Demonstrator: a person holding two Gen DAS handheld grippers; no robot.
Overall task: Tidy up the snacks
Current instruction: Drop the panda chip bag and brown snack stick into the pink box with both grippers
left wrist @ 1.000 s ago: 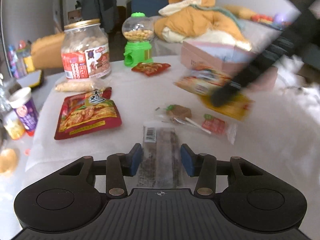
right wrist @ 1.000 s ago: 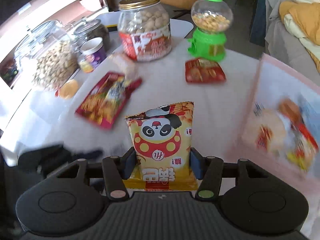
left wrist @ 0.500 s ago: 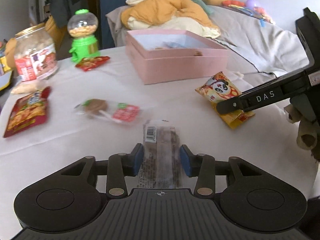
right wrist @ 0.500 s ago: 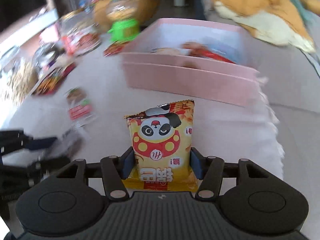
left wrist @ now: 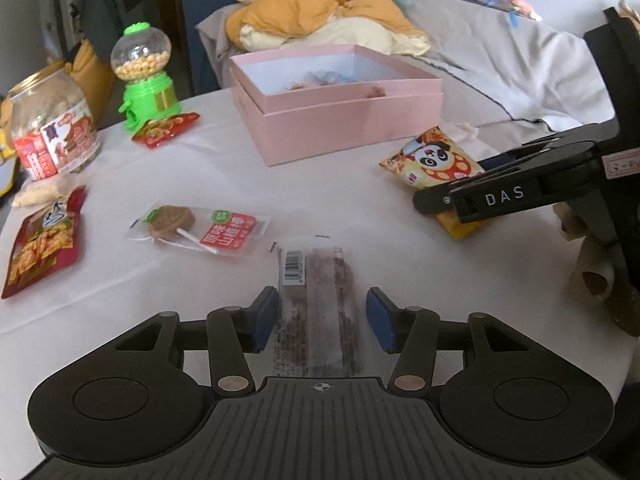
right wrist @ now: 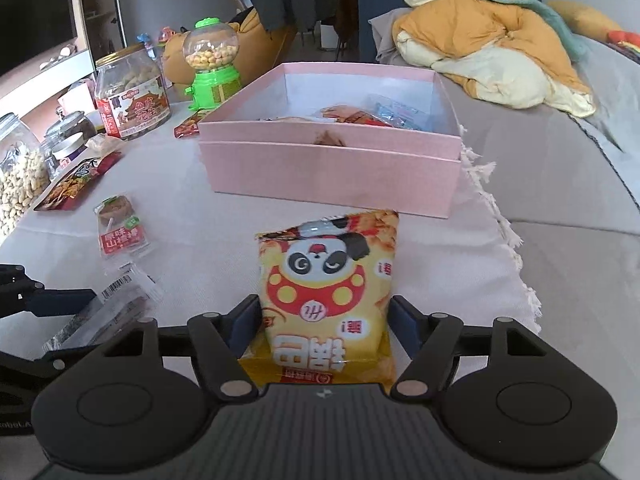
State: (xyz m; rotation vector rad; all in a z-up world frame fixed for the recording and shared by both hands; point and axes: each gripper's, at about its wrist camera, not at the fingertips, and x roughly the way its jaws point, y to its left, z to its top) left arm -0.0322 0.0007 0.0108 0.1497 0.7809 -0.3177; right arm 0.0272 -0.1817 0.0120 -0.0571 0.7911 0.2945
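Observation:
My left gripper [left wrist: 322,318] is shut on a clear packet of dark snack bars [left wrist: 316,296], held low over the white tablecloth. My right gripper [right wrist: 322,326] is shut on a yellow panda snack bag [right wrist: 328,292], and the bag [left wrist: 436,164] also shows at the right of the left wrist view. The open pink box [right wrist: 332,152] stands just beyond the bag with several snacks inside; it also shows in the left wrist view [left wrist: 340,116]. The left gripper with its packet [right wrist: 104,308] sits at the lower left of the right wrist view.
On the cloth lie a lollipop packet [left wrist: 200,228], a red snack pouch [left wrist: 40,248] and a small red packet [left wrist: 164,128]. A green gumball dispenser [left wrist: 146,76] and a snack jar [left wrist: 52,124] stand at the far left. A sofa with bedding [right wrist: 492,52] is behind.
Both grippers have swung from the jars toward the pink box, each still holding its packet. The panda bag is now close in front of the box.

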